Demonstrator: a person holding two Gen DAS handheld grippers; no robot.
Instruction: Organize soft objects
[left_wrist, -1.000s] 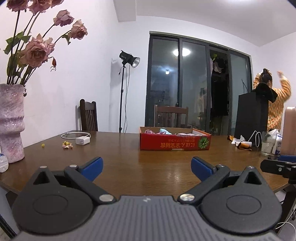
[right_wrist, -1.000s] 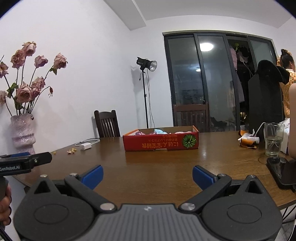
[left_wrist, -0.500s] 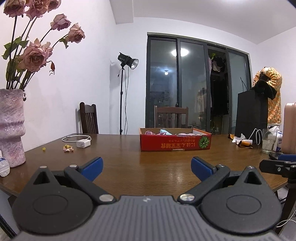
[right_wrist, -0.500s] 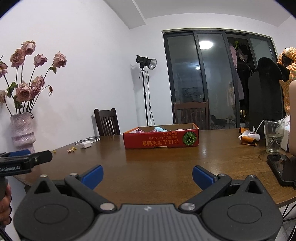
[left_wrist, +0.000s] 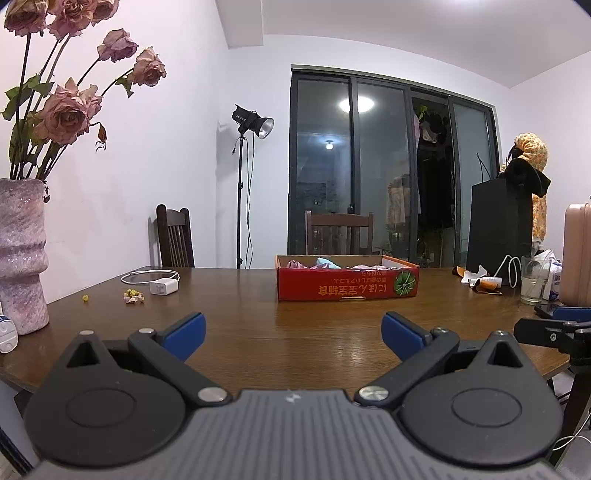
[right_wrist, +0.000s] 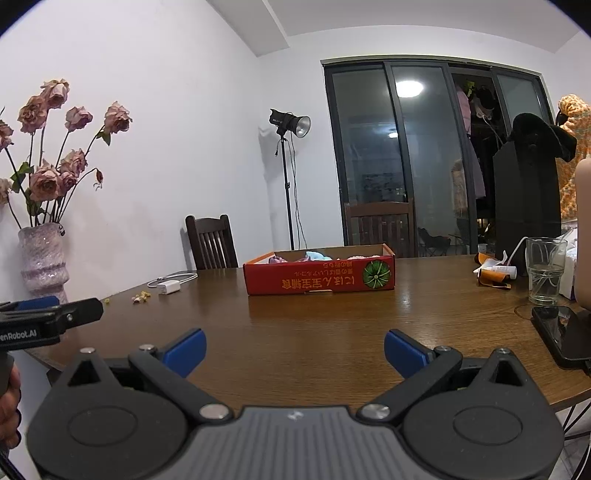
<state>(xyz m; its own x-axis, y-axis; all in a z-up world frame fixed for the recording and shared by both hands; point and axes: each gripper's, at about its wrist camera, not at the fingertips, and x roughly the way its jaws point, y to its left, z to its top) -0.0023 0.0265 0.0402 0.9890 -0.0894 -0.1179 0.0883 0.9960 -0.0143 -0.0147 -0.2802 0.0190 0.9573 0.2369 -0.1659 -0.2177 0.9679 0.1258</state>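
Soft objects (left_wrist: 327, 263): a few pink and light-blue cloth bits are seen bunched inside the red box, only their tops poking above the rim. What each one is can't really be told from here.
Red box (left_wrist: 347, 285): a shallow cardboard tray with a green melon picture on its front wall, set on the far middle of the table, well apart from both grippers.
Left gripper (left_wrist: 291, 330): held low at the near table edge, blue pads spread wide, nothing caught between them.
Right gripper (right_wrist: 294, 350): same deal, pads parted wide, nothing gripped, pointed toward the box.
Table (right_wrist: 325, 332): dark brown wood, bare in the stretch between the grippers and the box.
Charger (left_wrist: 162, 286): a white plug with its coiled cable, laid left of the box, with some small yellowish crumbs (left_wrist: 133, 295) just beside it.
Vase (left_wrist: 22, 251): pink, mottled, stood at the left table edge, with dried roses (left_wrist: 66, 110) stuck in it.
Glass (right_wrist: 546, 271): clear, stood on the right side, near a black phone (right_wrist: 561, 332).
Chairs: two dark wooden ones are pushed in behind the table.
Light stand (left_wrist: 243, 184): parked by the back wall, left of the dark glass doors.
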